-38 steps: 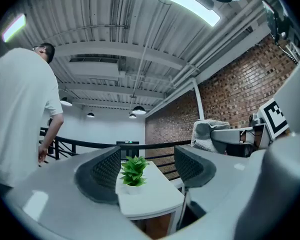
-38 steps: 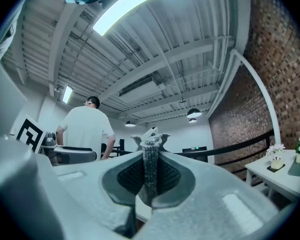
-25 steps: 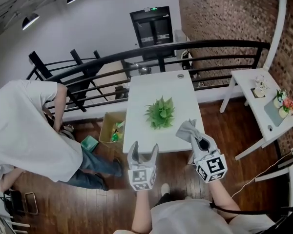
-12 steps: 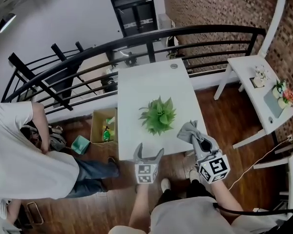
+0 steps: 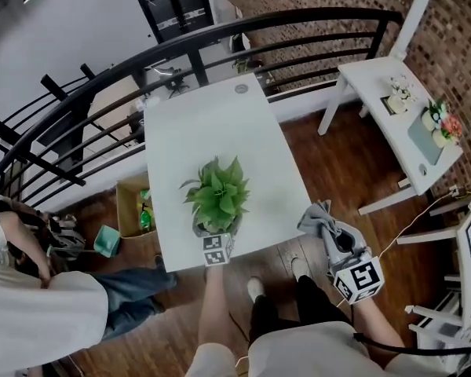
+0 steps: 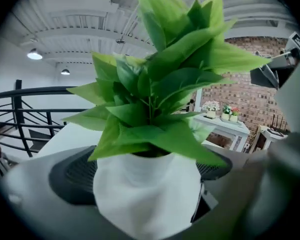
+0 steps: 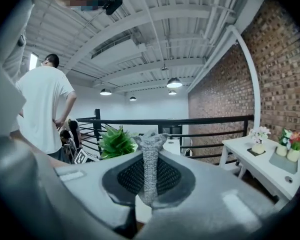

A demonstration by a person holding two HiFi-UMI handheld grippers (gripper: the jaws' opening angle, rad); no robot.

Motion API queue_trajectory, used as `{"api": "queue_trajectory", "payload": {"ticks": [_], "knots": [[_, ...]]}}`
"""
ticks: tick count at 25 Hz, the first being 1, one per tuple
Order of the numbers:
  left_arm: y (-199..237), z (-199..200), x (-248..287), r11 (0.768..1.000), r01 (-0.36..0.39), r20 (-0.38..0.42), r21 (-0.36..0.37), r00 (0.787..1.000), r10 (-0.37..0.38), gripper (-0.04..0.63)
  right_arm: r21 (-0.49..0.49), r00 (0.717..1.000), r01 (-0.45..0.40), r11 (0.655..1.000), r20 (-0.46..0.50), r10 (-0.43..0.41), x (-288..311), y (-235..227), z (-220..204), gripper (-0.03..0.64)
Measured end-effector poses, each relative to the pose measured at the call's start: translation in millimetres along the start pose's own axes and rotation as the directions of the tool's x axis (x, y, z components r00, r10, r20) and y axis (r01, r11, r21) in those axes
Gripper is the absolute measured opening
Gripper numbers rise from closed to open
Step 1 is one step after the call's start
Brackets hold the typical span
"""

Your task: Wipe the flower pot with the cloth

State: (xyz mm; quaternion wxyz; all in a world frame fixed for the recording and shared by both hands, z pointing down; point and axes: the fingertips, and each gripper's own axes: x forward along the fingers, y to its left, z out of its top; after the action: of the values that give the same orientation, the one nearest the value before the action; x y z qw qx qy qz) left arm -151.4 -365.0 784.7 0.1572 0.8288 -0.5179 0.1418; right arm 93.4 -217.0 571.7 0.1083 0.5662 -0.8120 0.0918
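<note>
Starting from the left, a person in a white shirt (image 5: 31, 305) is on the floor, with a cardboard box (image 5: 129, 206) beside the white table (image 5: 196, 124). The white flower pot (image 6: 145, 194) with its green plant (image 5: 217, 195) stands at the near edge of this table. The left gripper (image 5: 217, 236) has just been opening its jaws; they are wide apart with the pot between them. Off the table's near right corner, the right gripper (image 5: 335, 238) is clenched on the grey cloth (image 7: 151, 169). At far right stands a white side table (image 5: 381, 108).
</note>
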Motion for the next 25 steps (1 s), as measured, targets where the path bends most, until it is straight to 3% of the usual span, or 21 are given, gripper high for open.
{"api": "queue_trajectory", "payload": {"ticks": [4,6,7,10,12,15,19,22,23,24,25], "knots": [[-2.9,8.4,22.5,0.999,0.016,-0.012,0.044,1.000,-0.016,0.629,-0.008,0.999,0.034,0.999,-0.028,-0.035,-14.4,-13.6,-11.0,-0.009],[-1.6,16.8,28.6,0.999,0.013,-0.002,0.034,1.000,-0.013,0.601,-0.015,0.999,0.040,0.999,-0.032,-0.041,-17.0,-13.8,-9.7,-0.009],[2.2,18.7,30.3,1.000,0.002,-0.007,0.029,1.000,-0.002,0.542,-0.019,0.999,0.041,0.999,-0.032,-0.041,-17.5,-12.9,-7.9,-0.009],[11.3,20.4,35.2,0.999,-0.015,-0.026,0.035,1.000,0.016,0.537,-0.027,0.999,0.033,0.999,-0.027,-0.034,-18.8,-8.7,-2.0,-0.009],[7.8,25.1,33.4,1.000,0.016,-0.033,-0.018,0.999,-0.017,0.534,-0.030,0.999,0.024,0.999,-0.021,-0.024,-19.6,-4.8,0.9,-0.009],[10.7,30.7,25.1,0.979,0.080,-0.026,-0.189,0.996,-0.087,0.529,-0.035,1.000,0.005,0.999,-0.011,-0.005,-17.4,5.2,5.7,-0.009],[10.9,39.9,6.9,0.898,0.178,0.008,-0.403,0.982,-0.191,0.526,-0.033,1.000,-0.028,0.999,0.002,0.029,-9.8,23.1,12.8,-0.009],[-2.6,59.2,-14.5,0.826,0.263,0.059,-0.498,0.961,-0.270,0.523,-0.029,0.997,-0.076,0.997,0.015,0.077,-2.9,35.0,20.3,-0.009],[-10.0,67.2,-21.4,0.796,0.295,0.087,-0.528,0.952,-0.295,0.522,-0.028,0.995,-0.092,0.995,0.025,0.093,-0.6,36.9,23.8,-0.008],[-21.0,76.4,-27.8,0.751,0.338,0.125,-0.568,0.937,-0.326,0.522,-0.026,0.993,-0.107,0.994,0.037,0.108,1.8,37.3,27.8,-0.009],[-34.6,87.8,-34.9,0.690,0.387,0.174,-0.611,0.917,-0.360,0.520,-0.024,0.991,-0.125,0.992,0.048,0.126,4.3,37.3,32.5,-0.008]]}}
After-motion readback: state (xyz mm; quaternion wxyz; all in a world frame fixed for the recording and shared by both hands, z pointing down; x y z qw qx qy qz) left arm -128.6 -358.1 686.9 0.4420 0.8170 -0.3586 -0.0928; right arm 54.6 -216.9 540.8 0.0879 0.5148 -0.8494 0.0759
